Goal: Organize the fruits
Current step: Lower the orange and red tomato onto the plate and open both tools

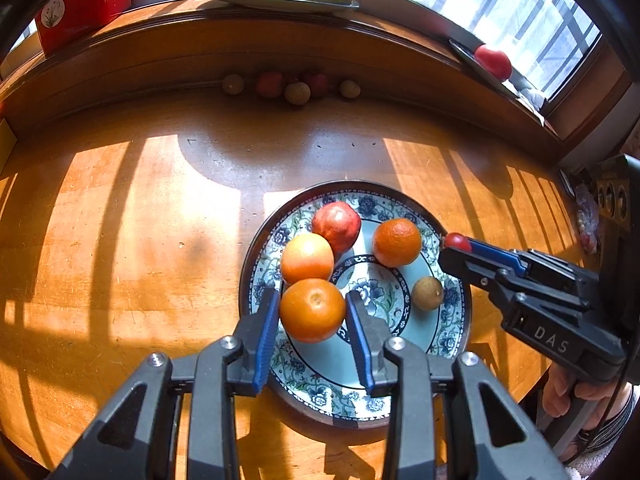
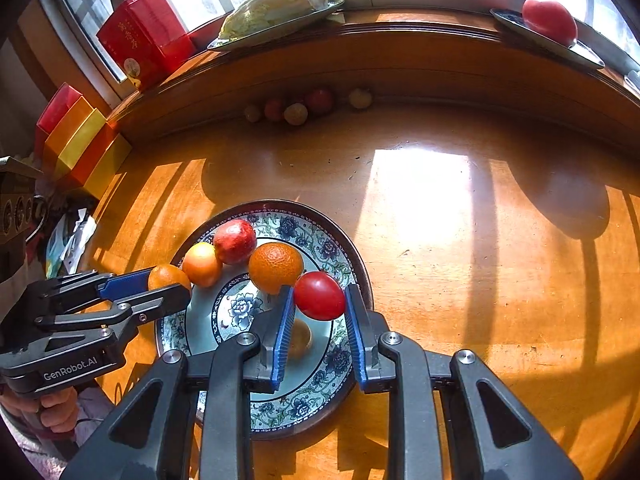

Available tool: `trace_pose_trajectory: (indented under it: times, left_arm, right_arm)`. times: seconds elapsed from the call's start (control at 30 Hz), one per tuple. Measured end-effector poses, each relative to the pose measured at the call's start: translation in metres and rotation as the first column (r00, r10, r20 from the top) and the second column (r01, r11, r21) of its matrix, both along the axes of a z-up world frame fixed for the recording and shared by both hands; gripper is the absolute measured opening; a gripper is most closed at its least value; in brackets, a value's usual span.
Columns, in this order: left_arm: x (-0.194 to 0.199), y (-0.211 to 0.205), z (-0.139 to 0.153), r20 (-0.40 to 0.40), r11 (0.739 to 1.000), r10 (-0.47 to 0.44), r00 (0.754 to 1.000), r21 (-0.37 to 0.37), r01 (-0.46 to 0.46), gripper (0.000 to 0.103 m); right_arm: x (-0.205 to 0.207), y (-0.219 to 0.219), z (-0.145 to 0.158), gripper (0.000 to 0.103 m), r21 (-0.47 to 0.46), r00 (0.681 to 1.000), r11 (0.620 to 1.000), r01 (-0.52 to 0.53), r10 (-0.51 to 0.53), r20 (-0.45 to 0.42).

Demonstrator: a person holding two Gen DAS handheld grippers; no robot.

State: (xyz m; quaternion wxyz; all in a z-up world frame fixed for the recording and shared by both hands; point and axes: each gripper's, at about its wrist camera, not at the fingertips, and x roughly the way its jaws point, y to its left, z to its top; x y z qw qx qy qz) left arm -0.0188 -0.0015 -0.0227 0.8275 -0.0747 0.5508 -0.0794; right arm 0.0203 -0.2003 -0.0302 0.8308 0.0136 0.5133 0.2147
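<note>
Left gripper pinching an orange between blue pads, low over the near-left part of the floral plate; contact with the plate not discernible. Right gripper pinching a small red tomato-like fruit above the plate's right rim, a brownish longan-like fruit lying beneath. Already on the plate: second orange, red apple-like fruit, mandarin. Small fruits lined along the far table edge, well apart. Judged step: depositing both fruits. Best done by lowering each to a bare patch before spreading the fingers, avoiding neighbours; round fruit likely to roll if dropped.
</note>
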Motion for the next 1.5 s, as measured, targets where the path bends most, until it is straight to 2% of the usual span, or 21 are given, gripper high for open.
trace_pose_trajectory:
  times: [0.77, 1.07, 1.27, 1.5]
  left_arm:
    - [0.006, -0.001, -0.010, -0.008, 1.000, -0.013, 1.000, 0.003, 0.013, 0.035]
    - [0.008, -0.004, -0.007, 0.008, 0.999, -0.023, 1.000, 0.027, 0.022, 0.035]
    - [0.010, -0.003, -0.004, 0.019, 0.999, -0.019, 1.000, 0.032, 0.019, 0.036]
    - [0.014, 0.002, 0.003, 0.033, 0.999, 0.003, 0.999, 0.041, -0.004, 0.043]
  right_arm:
    - [0.002, 0.007, -0.009, 0.027, -0.001, 0.999, 1.000, -0.011, 0.011, -0.032]
    - [0.004, 0.011, -0.012, 0.027, 0.007, 0.998, 1.000, -0.018, 0.019, -0.056]
    - [0.008, 0.012, -0.011, 0.032, 0.001, 0.998, 1.000, -0.019, 0.019, -0.058]
    - [0.012, 0.011, -0.004, 0.034, 0.006, 0.999, 1.000, -0.019, 0.019, -0.041]
